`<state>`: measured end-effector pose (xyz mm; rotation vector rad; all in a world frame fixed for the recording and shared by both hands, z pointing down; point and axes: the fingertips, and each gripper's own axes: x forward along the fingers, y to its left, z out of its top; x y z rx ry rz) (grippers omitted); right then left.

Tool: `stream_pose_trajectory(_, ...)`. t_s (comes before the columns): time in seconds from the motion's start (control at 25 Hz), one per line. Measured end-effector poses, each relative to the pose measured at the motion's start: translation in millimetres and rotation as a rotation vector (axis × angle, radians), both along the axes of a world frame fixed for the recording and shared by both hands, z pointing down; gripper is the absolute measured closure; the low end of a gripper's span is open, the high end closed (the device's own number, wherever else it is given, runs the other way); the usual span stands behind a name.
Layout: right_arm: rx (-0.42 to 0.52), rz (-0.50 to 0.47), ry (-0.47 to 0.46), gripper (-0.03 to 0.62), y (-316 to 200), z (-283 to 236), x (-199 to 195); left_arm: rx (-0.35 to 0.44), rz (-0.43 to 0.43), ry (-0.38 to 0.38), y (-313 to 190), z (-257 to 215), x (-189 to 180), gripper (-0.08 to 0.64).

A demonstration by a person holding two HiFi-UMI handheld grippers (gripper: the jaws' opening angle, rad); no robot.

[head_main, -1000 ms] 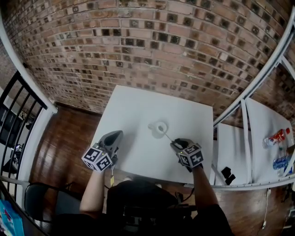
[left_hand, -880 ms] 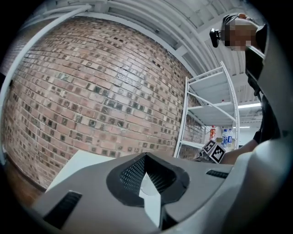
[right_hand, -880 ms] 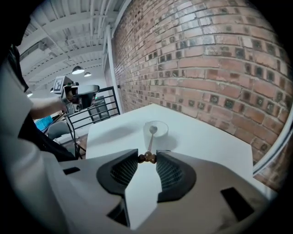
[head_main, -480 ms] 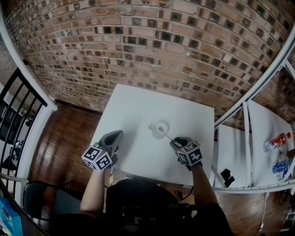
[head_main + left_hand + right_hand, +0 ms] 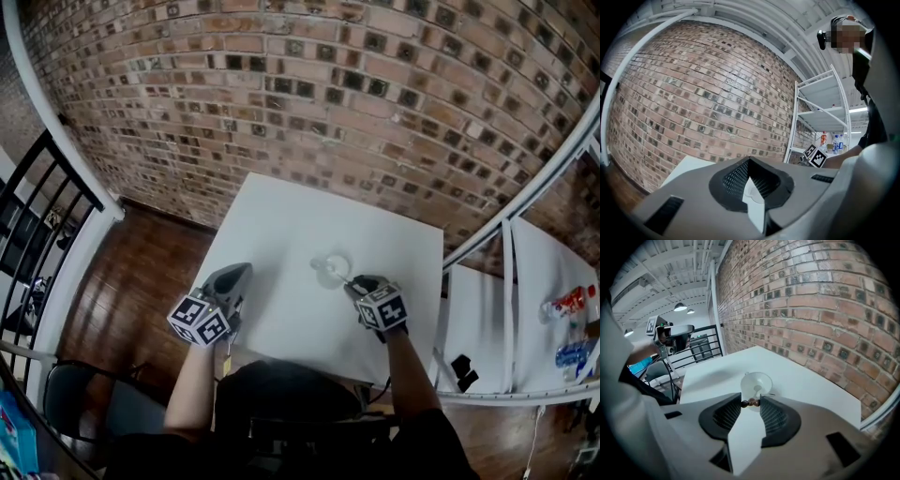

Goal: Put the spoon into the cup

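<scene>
A small white cup stands near the middle of the white table. My right gripper is just in front and to the right of it, shut on the dark end of a thin spoon. In the right gripper view the handle end sits pinched between the tips of my right gripper, and the spoon's bowl reaches down inside the cup. My left gripper hovers over the table's front left part with its tips together and nothing in them; in its own view the left gripper points level at the brick wall.
A brick wall runs behind the table. White shelving stands to the right with bottles on it. A black railing and a chair are at the left. The person's body is against the table's front edge.
My right gripper has moved a little forward and down toward the cup with the spoon in it. The left gripper has kept still.
</scene>
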<state>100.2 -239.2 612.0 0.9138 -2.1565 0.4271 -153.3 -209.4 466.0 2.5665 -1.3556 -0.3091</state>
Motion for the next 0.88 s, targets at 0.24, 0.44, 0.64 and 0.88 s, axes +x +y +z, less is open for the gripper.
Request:
stream_pose_trajectory(0.24, -0.020, 0.005, -0.008, 0.462, -14, 4, -12, 0.008, -0.039, -0.005, 4, -3, -14, 0.557)
stream_pose_trajectory(0.44, -0.016, -0.004, -0.014, 0.462, -17, 6, -21, 0.005, -0.067, -0.012, 9, -4, -24, 0.557)
stream_pose_trajectory(0.64, -0.003, 0.013, -0.022, 0.460, -22, 8, -17, 0.013, -0.079, -0.015, 10, -7, -29, 0.557)
stream_pose_trajectory(0.88, 0.038, 0.059, -0.069, 0.426, -23, 5, -12, 0.017, -0.061, -0.026, 12, -10, -25, 0.557)
